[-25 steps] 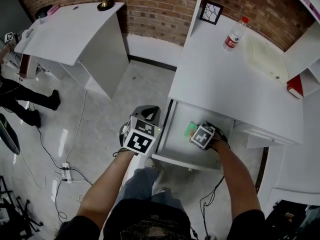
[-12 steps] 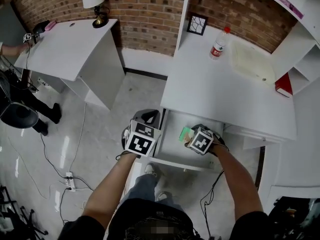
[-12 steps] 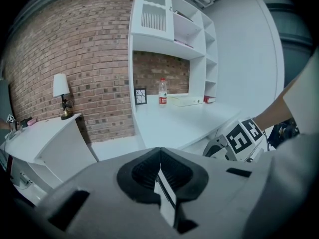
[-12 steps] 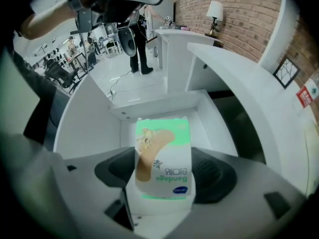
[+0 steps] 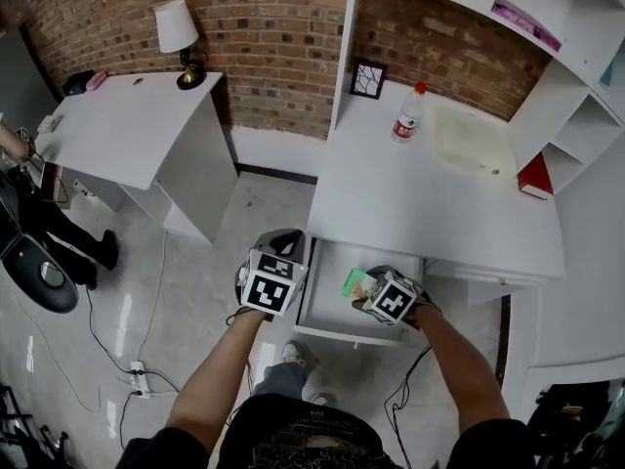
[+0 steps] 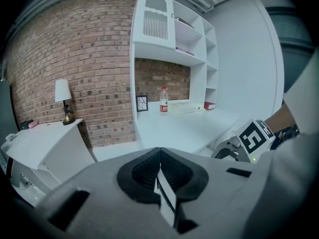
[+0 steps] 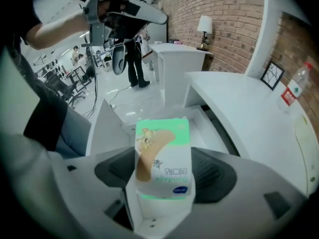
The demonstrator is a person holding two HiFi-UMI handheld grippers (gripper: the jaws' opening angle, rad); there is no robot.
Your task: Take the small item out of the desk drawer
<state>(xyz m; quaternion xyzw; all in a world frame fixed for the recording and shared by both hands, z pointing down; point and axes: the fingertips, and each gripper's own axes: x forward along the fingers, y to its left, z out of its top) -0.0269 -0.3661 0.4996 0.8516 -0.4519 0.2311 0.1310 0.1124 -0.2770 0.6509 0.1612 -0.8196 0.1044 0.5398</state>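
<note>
Right tongs (image 7: 162, 176) clamped on the box (image 7: 163, 158), a pad on each side, printed face toward the camera. Change over the last second: I've lifted. The box sat low in the drawer (image 5: 327, 296) and now hangs between the jaws above the open drawer, with the drawer floor visible under it. Nothing touches it but my pads. It looks seated the same, no slip I can see. Left tongs (image 6: 160, 169) clenched on nothing, also raised, off to the left of the drawer front. My read: extraction is basically done. Remaining: carry the box forward of the tongs onto the desk (image 5: 430, 193), well short of the bottle (image 5: 406, 115). Drawer not yet shut. Risk: light cardboard could twist in the pads if I swing fast.
</note>
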